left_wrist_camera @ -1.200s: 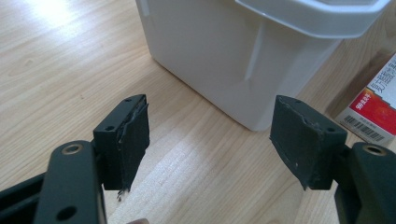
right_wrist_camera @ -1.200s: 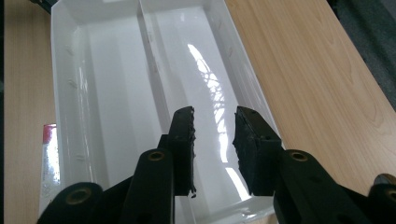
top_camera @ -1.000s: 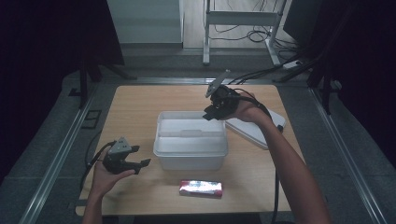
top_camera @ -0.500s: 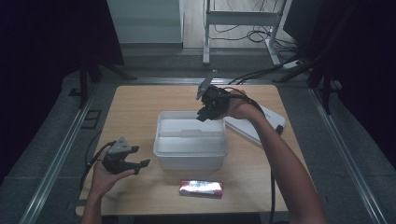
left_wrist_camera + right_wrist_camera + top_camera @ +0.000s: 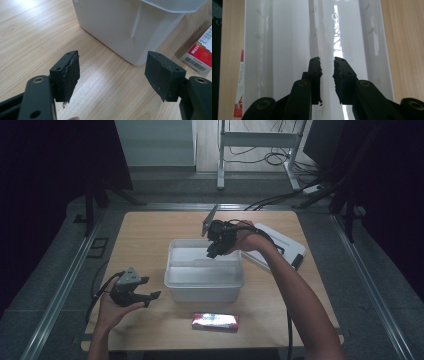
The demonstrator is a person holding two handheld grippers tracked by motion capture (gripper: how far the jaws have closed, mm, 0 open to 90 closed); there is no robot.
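A white plastic bin (image 5: pixel 172 279) stands mid-table with nothing in it. My right gripper (image 5: pixel 212 253) hangs over its far rim and points down into it. In the right gripper view the jaws (image 5: pixel 327 66) stand a narrow gap apart above the bin's glossy inside (image 5: pixel 287 37); they have just been closing, with nothing between them. My left gripper (image 5: pixel 150 298) rests in the hand left of the bin, wide open and holding nothing. In the left gripper view its pads (image 5: pixel 70 72) frame bare wood beside the bin's corner (image 5: pixel 120 22). A red box (image 5: pixel 215 321) lies in front of the bin.
The bin's white lid (image 5: pixel 282 247) lies flat at the table's right, just behind the right forearm. The red box (image 5: pixel 200 53) sits close to the bin's front wall. Bare wood (image 5: pixel 145 235) stretches left of and behind the bin. Cables trail off the far edge.
The right gripper has moved left and a little down, from beyond the bin's far right corner to over its far rim, and its jaws have narrowed. The left gripper has stayed put.
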